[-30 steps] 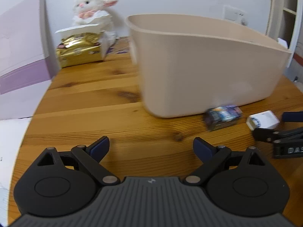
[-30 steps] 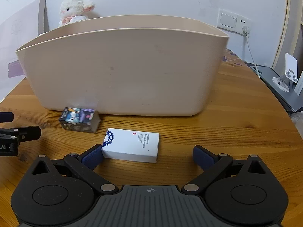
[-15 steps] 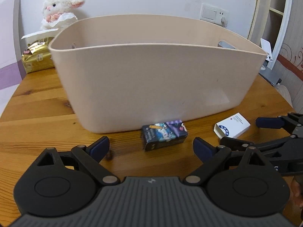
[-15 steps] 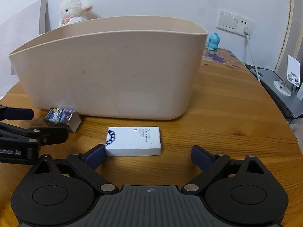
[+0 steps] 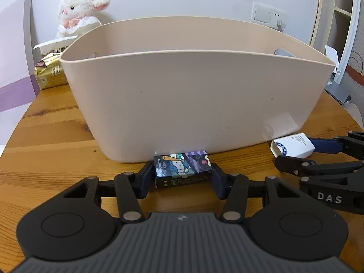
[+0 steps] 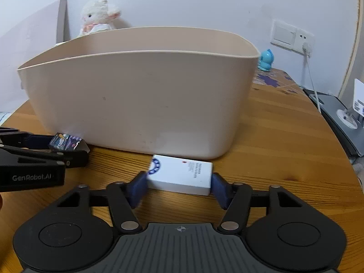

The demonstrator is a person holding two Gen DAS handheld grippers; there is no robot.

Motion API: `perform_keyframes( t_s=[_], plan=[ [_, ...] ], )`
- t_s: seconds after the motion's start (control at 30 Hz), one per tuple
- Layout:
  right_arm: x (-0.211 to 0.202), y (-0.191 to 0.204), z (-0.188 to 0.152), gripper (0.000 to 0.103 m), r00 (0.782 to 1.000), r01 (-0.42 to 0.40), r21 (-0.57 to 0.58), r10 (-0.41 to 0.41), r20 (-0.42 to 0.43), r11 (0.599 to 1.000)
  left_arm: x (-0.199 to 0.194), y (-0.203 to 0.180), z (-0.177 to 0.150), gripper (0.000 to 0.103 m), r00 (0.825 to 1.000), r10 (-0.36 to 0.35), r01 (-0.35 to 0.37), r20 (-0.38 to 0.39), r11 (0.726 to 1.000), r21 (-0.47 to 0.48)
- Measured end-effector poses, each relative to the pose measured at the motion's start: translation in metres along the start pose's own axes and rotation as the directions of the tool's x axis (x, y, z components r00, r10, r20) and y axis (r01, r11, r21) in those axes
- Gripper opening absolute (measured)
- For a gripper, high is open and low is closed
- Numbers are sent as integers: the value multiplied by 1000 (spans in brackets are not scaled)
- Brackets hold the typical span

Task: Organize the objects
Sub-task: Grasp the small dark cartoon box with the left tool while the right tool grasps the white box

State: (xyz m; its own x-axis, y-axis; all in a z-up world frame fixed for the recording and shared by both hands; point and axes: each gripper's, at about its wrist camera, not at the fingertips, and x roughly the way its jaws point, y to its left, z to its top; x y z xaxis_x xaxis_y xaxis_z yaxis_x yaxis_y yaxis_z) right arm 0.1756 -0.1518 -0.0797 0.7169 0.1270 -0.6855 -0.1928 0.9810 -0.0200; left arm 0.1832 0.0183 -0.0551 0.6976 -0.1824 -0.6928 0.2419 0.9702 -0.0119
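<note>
Item one, the small cartoon-printed box [image 5: 183, 170]: lies flat on the desk [image 5: 52, 136] at lower centre of the left wrist view, just in front of the beige tub [image 5: 193, 100] and touching or nearly touching its base. The left gripper [image 5: 180, 177] has its fingers closed in against the box's two short ends; half a second ago those fingers stood wide apart with the box loose between them, so the grasp is newly made. Item two, the white carton [image 6: 179, 177]: lies flat at lower centre of the right wrist view, likewise just before the tub wall, with the right gripper [image 6: 178, 187] drawn in on its ends, the left pad blurred as if closing; earlier these fingers were also spread wide. Both boxes rest on the desk, not yet lifted. Judgement: both grasps appear set, so the next step is probably a lift over the tub rim and a release inside; the tall wall calls for a clear rise first. Surroundings: a plush lamb [image 5: 79, 11] and a gold packet [image 5: 49, 72] at upper left of the left view, a blue figurine [image 6: 265, 60] and wall sockets [image 6: 292, 37] at upper right of the right view.
</note>
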Motion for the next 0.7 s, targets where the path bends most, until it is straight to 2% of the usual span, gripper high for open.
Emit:
perform_keyframes(
  t_s=[0.2,0.37,0.7],
  plan=[
    [-8,6,-5,57,1000,14,-36,-14,15,999,-9,2,-8,54,1000,-3,3,-6,1000,-3],
    [-24,5,-12,57,1000,-9,-51,10,9,999,-24,5,-14,54,999,-45,45,-5,998,-36],
    [-89,-4,-2,57,992,-52,-93,62,106,994,-75,3,-12,54,997,-28,26,68,999,35]
  ],
)
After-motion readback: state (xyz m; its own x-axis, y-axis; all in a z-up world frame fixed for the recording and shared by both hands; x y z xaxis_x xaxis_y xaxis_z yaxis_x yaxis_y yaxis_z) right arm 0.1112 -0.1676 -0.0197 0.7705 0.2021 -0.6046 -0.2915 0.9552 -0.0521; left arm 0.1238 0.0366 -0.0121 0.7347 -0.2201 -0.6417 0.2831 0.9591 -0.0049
